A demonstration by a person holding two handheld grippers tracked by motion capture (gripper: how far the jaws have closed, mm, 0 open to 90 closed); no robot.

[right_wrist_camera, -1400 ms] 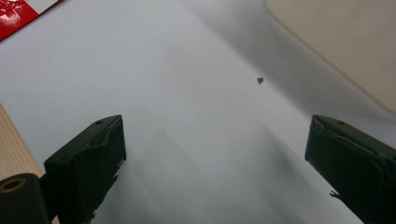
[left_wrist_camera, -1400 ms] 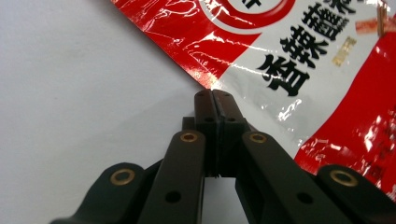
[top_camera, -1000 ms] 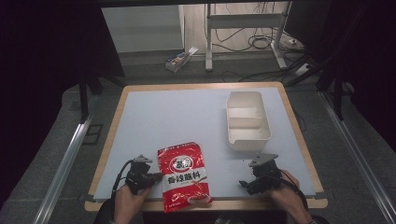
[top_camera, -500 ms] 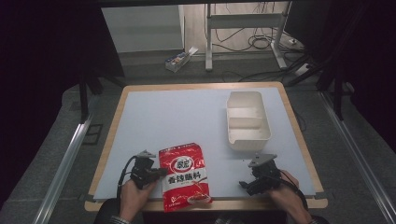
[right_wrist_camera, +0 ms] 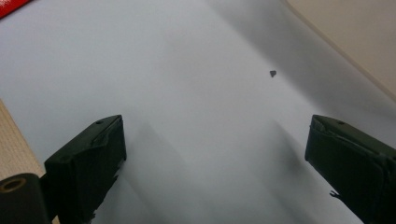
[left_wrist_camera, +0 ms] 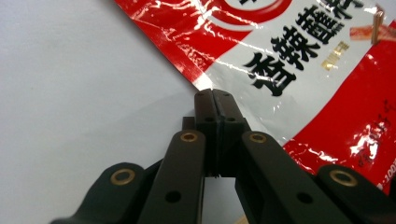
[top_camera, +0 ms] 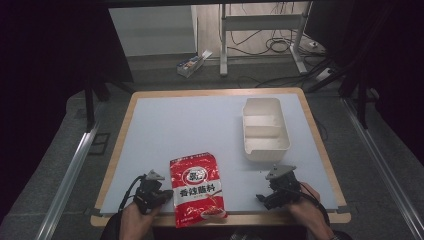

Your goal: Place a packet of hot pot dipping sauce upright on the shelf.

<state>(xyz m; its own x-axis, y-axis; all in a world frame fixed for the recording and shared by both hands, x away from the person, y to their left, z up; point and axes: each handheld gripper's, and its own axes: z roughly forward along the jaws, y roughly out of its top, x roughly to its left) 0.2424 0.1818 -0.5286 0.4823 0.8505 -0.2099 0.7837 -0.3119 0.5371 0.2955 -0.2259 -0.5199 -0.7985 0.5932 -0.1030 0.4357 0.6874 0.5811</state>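
Left gripper view, red packet (left_wrist_camera: pixel 299 60) cropped

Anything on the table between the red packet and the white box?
Nothing visible: the blue table surface between the red packet and the white box is bare.

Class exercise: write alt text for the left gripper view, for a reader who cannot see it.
Two black jaws of the left tool, pressed together, meet the edge of a glossy red and white packet printed with black characters. The packet lies on a pale grey table.
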